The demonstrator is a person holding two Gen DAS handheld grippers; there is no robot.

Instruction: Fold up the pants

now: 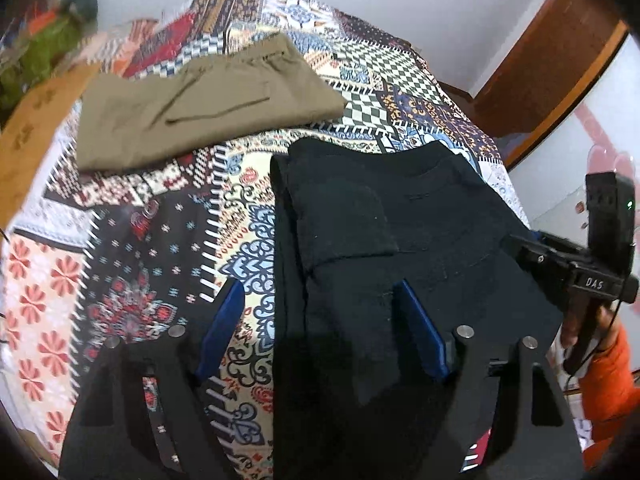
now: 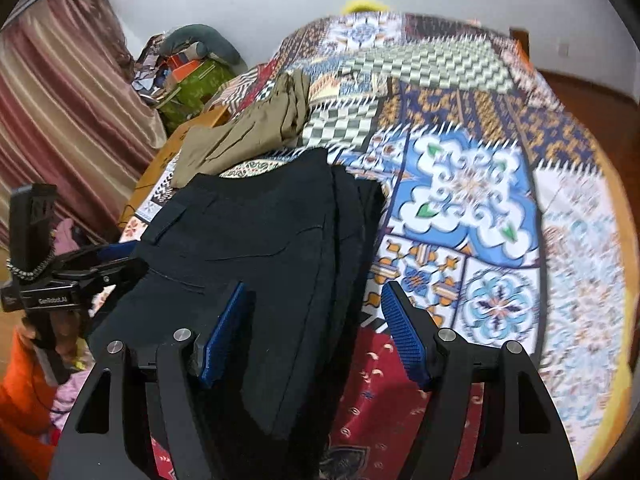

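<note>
Both tongs, left (image 1: pixel 320 320) and right (image 2: pixel 316 320), gape spread over the black pants' (image 1: pixel 400 220) near edge.

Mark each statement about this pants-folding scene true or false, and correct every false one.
1. The black pants lie folded on the patterned bedspread. True.
2. The khaki pants lie on top of the black pants. False: they lie apart, farther up the bed.
3. The left claw is open. True.
4. The right claw is shut on the khaki pants. False: it is open, near the black pants' edge.
5. Striped curtains hang beside the bed. True.
6. The bedspread is plain white. False: it is a multicoloured patchwork print.
</note>
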